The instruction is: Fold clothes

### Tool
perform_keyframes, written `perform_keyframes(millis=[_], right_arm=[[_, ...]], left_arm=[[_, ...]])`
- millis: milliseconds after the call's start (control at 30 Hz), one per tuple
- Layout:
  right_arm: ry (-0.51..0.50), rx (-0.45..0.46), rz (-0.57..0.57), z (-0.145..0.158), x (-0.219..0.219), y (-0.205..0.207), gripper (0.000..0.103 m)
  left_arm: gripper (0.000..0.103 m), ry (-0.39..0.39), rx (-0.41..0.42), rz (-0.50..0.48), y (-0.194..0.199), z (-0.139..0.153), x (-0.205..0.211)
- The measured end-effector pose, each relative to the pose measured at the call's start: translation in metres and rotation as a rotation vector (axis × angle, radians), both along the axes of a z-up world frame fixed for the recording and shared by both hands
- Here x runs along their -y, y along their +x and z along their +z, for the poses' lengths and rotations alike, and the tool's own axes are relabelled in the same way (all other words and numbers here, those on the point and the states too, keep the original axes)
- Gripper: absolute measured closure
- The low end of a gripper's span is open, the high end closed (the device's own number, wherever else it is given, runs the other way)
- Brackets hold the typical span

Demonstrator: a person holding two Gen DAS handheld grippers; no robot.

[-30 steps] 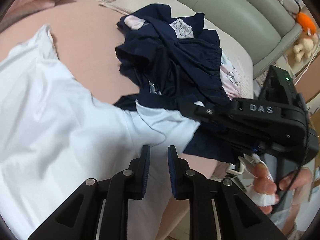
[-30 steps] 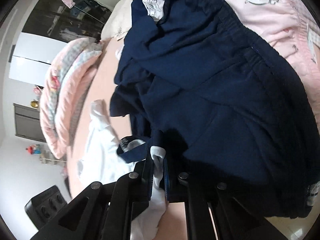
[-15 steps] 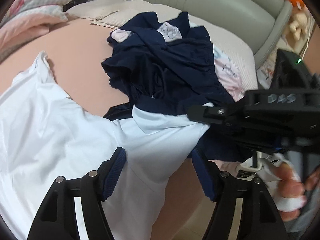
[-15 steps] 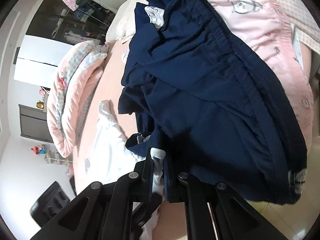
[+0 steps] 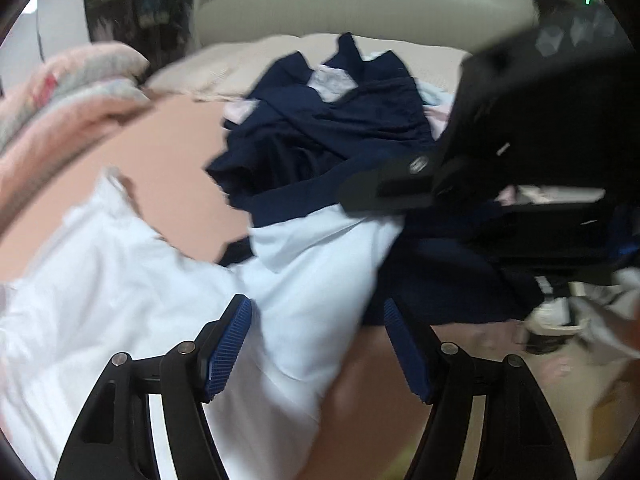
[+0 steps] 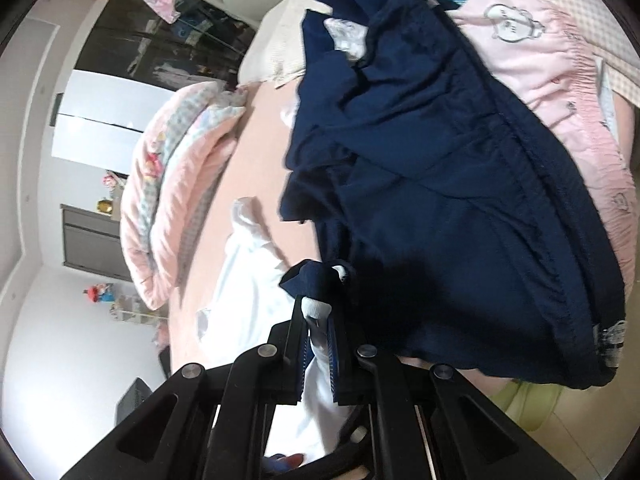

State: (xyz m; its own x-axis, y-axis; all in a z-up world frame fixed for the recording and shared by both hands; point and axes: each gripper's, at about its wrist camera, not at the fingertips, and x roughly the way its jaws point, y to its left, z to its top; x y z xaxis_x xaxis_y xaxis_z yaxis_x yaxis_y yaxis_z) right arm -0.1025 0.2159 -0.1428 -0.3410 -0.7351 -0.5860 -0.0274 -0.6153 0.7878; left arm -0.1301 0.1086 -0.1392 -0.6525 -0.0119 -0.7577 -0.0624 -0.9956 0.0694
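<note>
Item: white shirt [image 5: 100, 300], spread loose on the pink bed [image 5: 172, 160] just beside the navy heap [image 5: 332, 148]; soft, light and limp by my judgement, apt to sag and slide unless taken at hem or seam. My right tongs [image 6: 318, 332] were clamped on its navy-trimmed edge [image 6: 316, 280]; my left tongs [image 5: 316, 344] stood open and empty above the cloth, best placed, I judged, for a matching edge

my left gripper [image 5: 318, 344] tilts downward, fingers [image 5: 230, 346] spread wide with nothing pinched. my right gripper [image 6: 318, 346] has its fingers [image 6: 334, 346] clamped tight on white cloth [image 6: 316, 308].
</note>
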Motion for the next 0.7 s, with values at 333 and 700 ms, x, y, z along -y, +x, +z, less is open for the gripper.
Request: perform_keyframes(millis=[333,700], right_arm=[[0.005,0.002,0.027,0.010,0.015,0.006,0.097],[-0.008,-0.022,0.038,0.021,0.024,0.008,0.041]], left_arm=[[0.081,-0.127,0.003,0.044,-0.004,-0.010,0.006],[0.095,-0.025,0.030,0.048,-0.006,-0.003,0.028]])
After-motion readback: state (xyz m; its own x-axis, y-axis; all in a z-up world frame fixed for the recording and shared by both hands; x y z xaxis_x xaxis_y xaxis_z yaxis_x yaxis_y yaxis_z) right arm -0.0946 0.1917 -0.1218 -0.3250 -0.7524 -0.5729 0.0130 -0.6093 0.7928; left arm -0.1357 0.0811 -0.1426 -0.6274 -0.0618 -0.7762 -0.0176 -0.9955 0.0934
